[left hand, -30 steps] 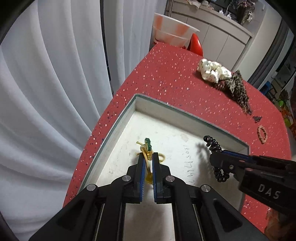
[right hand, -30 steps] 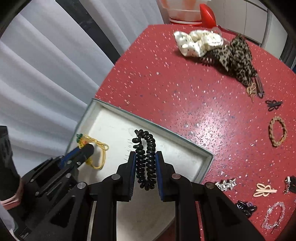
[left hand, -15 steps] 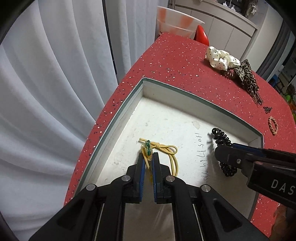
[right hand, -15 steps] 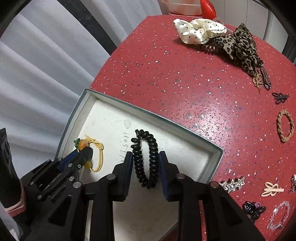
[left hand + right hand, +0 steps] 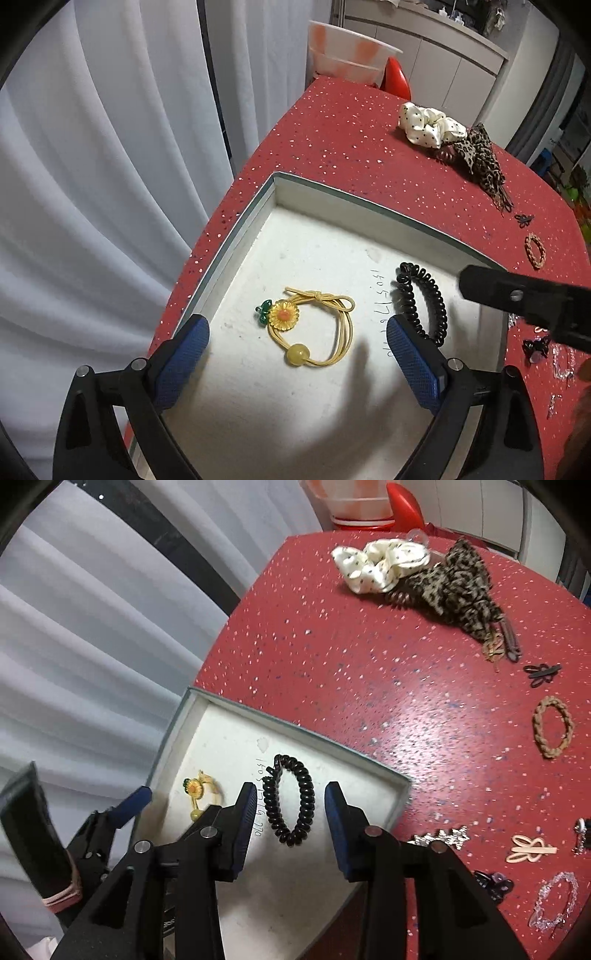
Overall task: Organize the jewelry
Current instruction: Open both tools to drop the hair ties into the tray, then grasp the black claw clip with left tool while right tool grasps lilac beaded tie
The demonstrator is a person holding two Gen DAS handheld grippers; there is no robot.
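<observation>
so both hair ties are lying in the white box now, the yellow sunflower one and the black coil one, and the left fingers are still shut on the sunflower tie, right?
Not quite. Both ties lie in the white box, but the left gripper has just opened wide: the left wrist view shows the sunflower tie loose on the floor between its spread fingers. The black coil tie lies free too.

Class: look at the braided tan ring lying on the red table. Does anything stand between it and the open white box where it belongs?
Nothing visible does: only bare red table separates the braided tan ring from the white box.
</observation>
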